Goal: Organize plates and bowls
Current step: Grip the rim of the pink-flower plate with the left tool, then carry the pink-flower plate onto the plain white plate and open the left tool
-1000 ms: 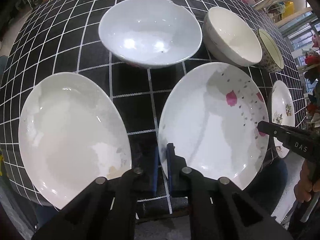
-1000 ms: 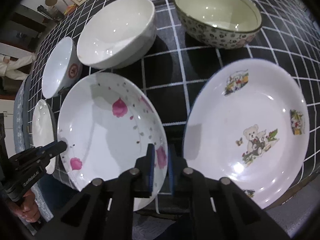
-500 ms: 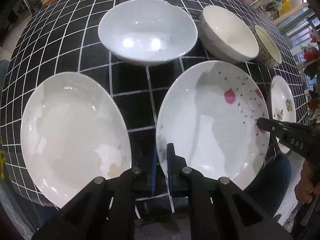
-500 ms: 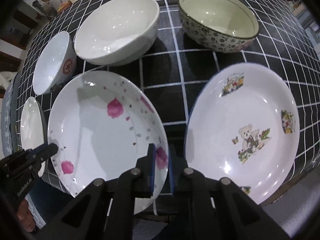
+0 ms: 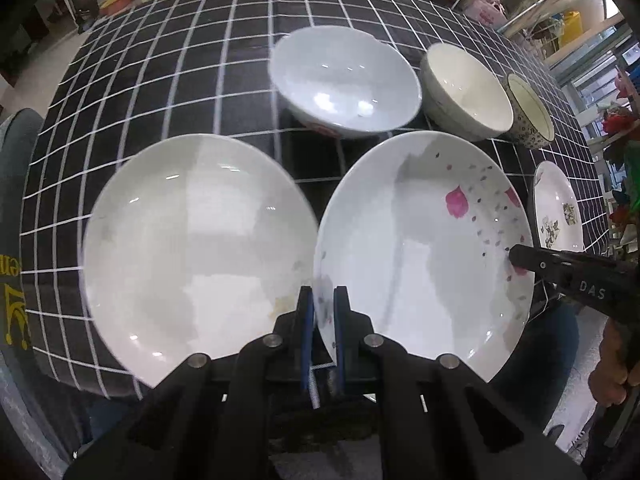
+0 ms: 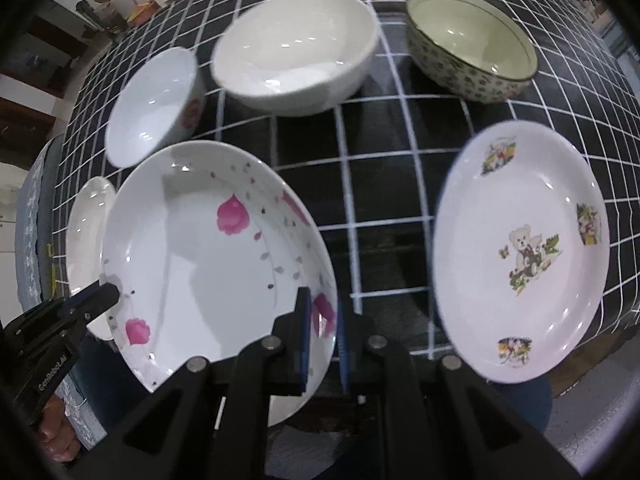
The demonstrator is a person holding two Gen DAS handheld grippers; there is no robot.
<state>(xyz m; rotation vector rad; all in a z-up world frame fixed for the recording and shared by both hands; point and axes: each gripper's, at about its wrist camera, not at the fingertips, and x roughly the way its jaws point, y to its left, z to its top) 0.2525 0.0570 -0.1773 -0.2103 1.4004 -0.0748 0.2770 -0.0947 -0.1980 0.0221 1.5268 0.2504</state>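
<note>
— Now, what have your jaws got?

— Both sets are pinched nearly closed on the rim of the flowered plate (image 5: 420, 240); my left gripper (image 5: 323, 312) has its near-left edge, my right gripper (image 6: 322, 320) the near-right edge, blue pads either side of the rim.

— Is the plate off the table?

— It looks tilted, near side up, and it juts past the table edge; whether the far rim is touching the checked cloth (image 5: 160, 60) I cannot tell.

— What sits around it?

— Just beside it on my left, the plain white plate (image 5: 192, 240); well apart on my right, the teddy-bear plate (image 6: 520, 248); behind them a row of three bowls: the white bowl with a red mark (image 6: 156, 108), the cream bowl (image 6: 296, 56) and the speckled bowl (image 6: 472, 48).

— So what is the step?

— I judge it to be carrying this plate onto another to make a stack; which one, the pictures do not settle.

— How to do it well?

— Keep both grips even so the glazed rim cannot slip; hold it level; clear the neighbour's rim before crossing; set it down centred, then let go.
</note>
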